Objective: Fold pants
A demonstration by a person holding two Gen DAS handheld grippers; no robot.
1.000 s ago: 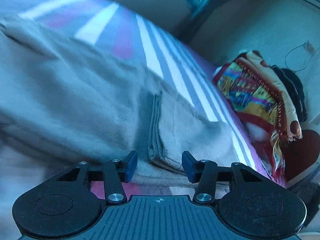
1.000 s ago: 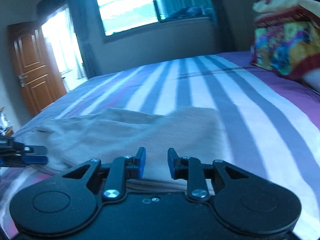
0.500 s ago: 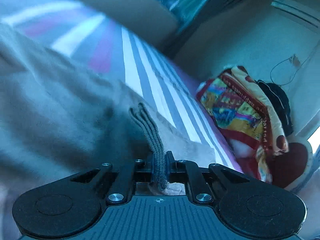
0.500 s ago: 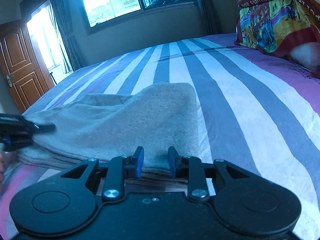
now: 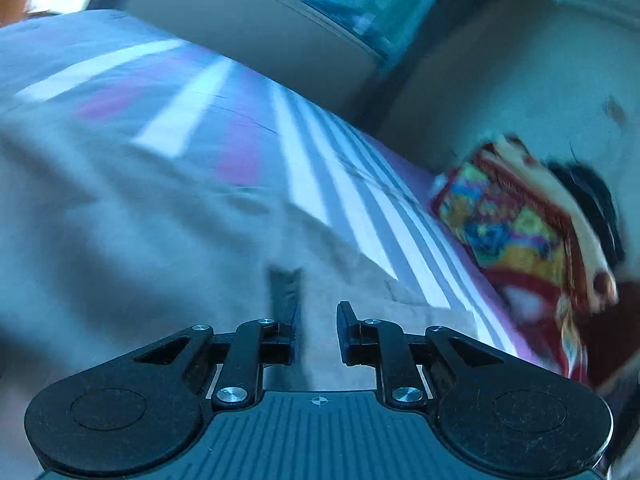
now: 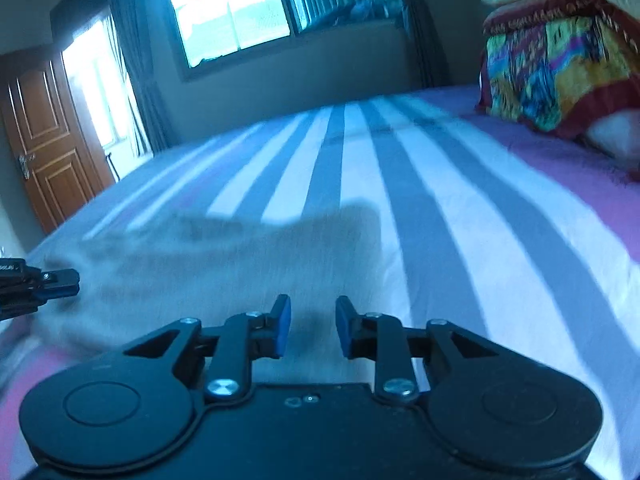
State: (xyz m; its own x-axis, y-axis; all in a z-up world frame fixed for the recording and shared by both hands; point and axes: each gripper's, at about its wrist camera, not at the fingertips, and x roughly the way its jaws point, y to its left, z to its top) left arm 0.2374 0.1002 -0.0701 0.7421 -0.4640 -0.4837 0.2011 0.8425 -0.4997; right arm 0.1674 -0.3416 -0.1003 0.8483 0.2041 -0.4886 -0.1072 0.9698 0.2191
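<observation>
Grey pants (image 5: 132, 240) lie folded on the striped bed (image 5: 312, 184); both views are blurred by motion. My left gripper (image 5: 318, 332) is open just above the near edge of the pants, with nothing between its blue pads. My right gripper (image 6: 312, 326) is open too, over the near right part of the pants (image 6: 240, 264). The left gripper shows at the far left edge of the right wrist view (image 6: 60, 280), beside the left end of the pants.
A colourful folded blanket (image 5: 516, 220) and pillows sit at the head of the bed, also in the right wrist view (image 6: 560, 68). A window (image 6: 232, 12) is in the far wall and a wooden door (image 6: 44, 136) is at the left.
My left gripper was shut on a fold of the pants half a second ago and has opened and let it go. My right gripper has opened wider. The pants lie flatter.
</observation>
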